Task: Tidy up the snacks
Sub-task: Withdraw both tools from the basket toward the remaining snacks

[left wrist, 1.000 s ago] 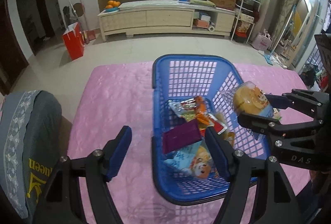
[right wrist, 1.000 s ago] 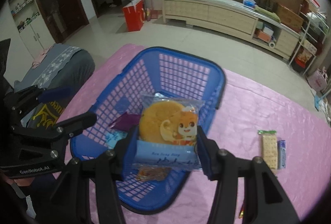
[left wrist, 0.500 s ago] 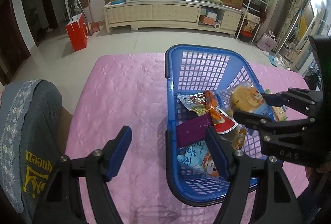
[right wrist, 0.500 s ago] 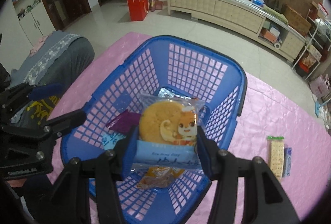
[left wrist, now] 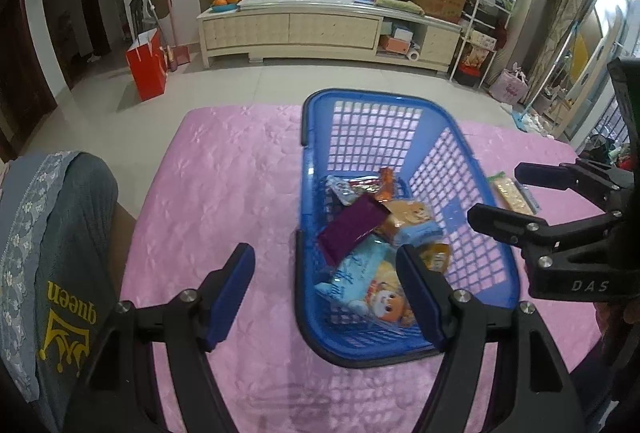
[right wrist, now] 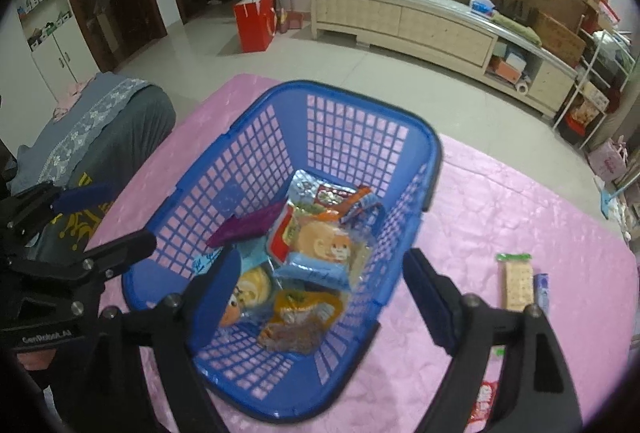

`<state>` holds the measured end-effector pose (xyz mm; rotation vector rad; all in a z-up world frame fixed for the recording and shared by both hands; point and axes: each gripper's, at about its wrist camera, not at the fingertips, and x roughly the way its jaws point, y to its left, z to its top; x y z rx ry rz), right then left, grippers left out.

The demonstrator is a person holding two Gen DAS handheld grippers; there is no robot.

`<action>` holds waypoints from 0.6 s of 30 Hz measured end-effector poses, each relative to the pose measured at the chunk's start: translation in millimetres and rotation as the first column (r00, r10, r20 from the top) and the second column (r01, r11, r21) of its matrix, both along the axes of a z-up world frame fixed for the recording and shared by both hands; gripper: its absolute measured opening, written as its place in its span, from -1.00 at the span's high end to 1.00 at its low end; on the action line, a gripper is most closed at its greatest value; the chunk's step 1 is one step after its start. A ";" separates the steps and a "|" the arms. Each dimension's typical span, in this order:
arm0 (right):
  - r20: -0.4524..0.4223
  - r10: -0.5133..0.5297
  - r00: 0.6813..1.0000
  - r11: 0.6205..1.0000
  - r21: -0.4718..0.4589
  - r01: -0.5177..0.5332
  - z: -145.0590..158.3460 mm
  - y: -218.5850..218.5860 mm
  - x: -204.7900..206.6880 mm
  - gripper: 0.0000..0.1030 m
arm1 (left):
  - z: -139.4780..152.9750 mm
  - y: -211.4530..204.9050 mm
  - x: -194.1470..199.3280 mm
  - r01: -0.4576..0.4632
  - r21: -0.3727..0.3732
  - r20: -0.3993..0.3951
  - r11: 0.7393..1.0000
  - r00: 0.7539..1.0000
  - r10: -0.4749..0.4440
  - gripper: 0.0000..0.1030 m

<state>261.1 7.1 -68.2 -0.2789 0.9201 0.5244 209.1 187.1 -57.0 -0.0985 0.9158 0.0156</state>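
A blue plastic basket (left wrist: pixel 380 97) (right wrist: pixel 352 93) stands on the pink tablecloth and holds several snack packets. Among them are a purple packet (left wrist: pixel 352 229) (right wrist: pixel 248 225) and the round-cake packet (left wrist: pixel 408 221) (right wrist: pixel 320 253), which lies loose on top. My right gripper (right wrist: pixel 320 289) (left wrist: pixel 516 197) hovers over the basket's near end, its jaws opening, and nothing is pressed between its pads. My left gripper (left wrist: pixel 324 293) (right wrist: pixel 106 219) is open and empty, straddling the basket's left rim. A cracker packet (right wrist: pixel 518 283) (left wrist: pixel 510 193) and a small blue packet (right wrist: pixel 542 293) lie on the cloth right of the basket.
A grey cushioned chair back (left wrist: pixel 60 253) (right wrist: pixel 100 125) stands at the table's left edge. A red-and-white packet (right wrist: pixel 484 405) lies by the near right edge. Beyond the table are bare floor, a red bag (left wrist: pixel 146 67) and a long cabinet (left wrist: pixel 320 29).
My right gripper's jaws have spread and let go of the round-cake packet, which dropped onto the snacks in the basket. The left gripper has stayed open in the same place.
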 end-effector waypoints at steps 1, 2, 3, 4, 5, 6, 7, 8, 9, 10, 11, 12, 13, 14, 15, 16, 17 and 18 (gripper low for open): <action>0.001 -0.003 1.000 1.000 0.002 0.003 2.7 -3.3 -1.5 -0.67 | 2.9 -4.6 -2.4 0.005 0.003 0.006 1.000 1.000 -0.005 -0.38; 0.002 -0.006 1.000 1.000 0.006 0.006 5.6 -7.4 -3.8 -0.67 | 6.3 -9.7 -4.7 0.012 0.006 0.011 1.000 1.000 -0.012 -0.38; 0.001 -0.006 1.000 1.000 0.010 0.006 8.0 -11.2 -6.7 -0.67 | 9.7 -15.1 -6.9 0.019 0.010 0.016 1.000 1.000 -0.019 -0.38; 0.005 -0.011 1.000 1.000 0.013 0.011 11.7 -17.3 -10.7 -0.67 | 13.0 -20.2 -8.9 0.026 0.010 0.022 1.000 0.999 -0.026 -0.38; 0.013 -0.018 1.000 1.000 0.012 0.018 14.8 -22.9 -14.0 -0.67 | 16.1 -25.6 -11.4 0.035 0.008 0.027 0.999 0.999 -0.036 -0.38; 0.018 -0.025 1.000 1.000 0.009 0.025 16.7 -26.6 -16.4 -0.67 | 17.5 -29.4 -12.9 0.042 0.007 0.031 0.999 0.999 -0.042 -0.44; 0.027 -0.037 0.999 0.999 0.011 0.037 20.2 -33.4 -20.3 -0.67 | 20.0 -34.2 -14.8 0.051 0.008 0.035 0.999 0.998 -0.052 -0.49; 0.030 -0.045 0.999 0.999 0.017 0.045 22.6 -38.8 -22.8 -0.67 | 23.6 -42.2 -18.0 0.066 0.014 0.044 0.998 0.997 -0.066 -0.53; 0.032 -0.053 0.998 0.998 0.024 0.053 25.3 -45.1 -26.0 -0.67 | 25.5 -46.2 -19.9 0.076 0.020 0.051 0.997 0.996 -0.077 -0.53; 0.035 -0.063 0.997 0.998 0.029 0.062 28.3 -51.8 -29.7 -0.67 | 27.4 -51.6 -21.9 0.086 0.026 0.055 0.996 0.995 -0.087 -0.53; 0.039 -0.071 0.997 0.997 0.030 0.070 30.3 -56.9 -32.6 -0.67 | 30.2 -59.6 -24.1 0.100 0.032 0.059 0.994 0.993 -0.102 -0.55; 0.043 -0.076 0.996 0.997 0.032 0.075 32.0 -61.5 -35.3 -0.67 | 30.7 -62.4 -26.0 0.106 0.033 0.060 0.994 0.992 -0.108 -0.58; 0.049 -0.084 0.995 0.996 0.035 0.083 35.0 -69.0 -39.5 -0.67 | 33.1 -69.2 -28.0 0.115 0.035 0.067 0.993 0.991 -0.117 -0.58; 0.052 -0.090 0.995 0.995 0.036 0.088 36.9 -73.9 -42.3 -0.67 | 34.4 -74.1 -29.2 0.122 0.034 0.070 0.992 0.990 -0.124 -0.58; 0.055 -0.094 0.994 0.995 0.037 0.092 38.8 -78.5 -45.2 -0.67 | 35.2 -79.4 -31.5 0.125 0.035 0.072 0.992 0.989 -0.127 -0.58; 0.059 -0.097 0.994 0.995 0.039 0.095 40.3 -84.0 -48.7 -0.67 | 36.1 -84.2 -32.4 0.131 0.033 0.074 0.991 0.988 -0.134 -0.58; 0.062 -0.102 0.993 0.994 0.038 0.100 41.4 -89.1 -51.9 -0.67 | 36.8 -89.8 -33.2 0.139 0.031 0.075 0.990 0.987 -0.141 -0.58; 0.065 -0.106 0.992 0.994 0.039 0.103 42.2 -92.7 -54.6 -0.67 | 37.4 -94.3 -33.5 0.143 0.029 0.077 0.989 0.986 -0.145 -0.58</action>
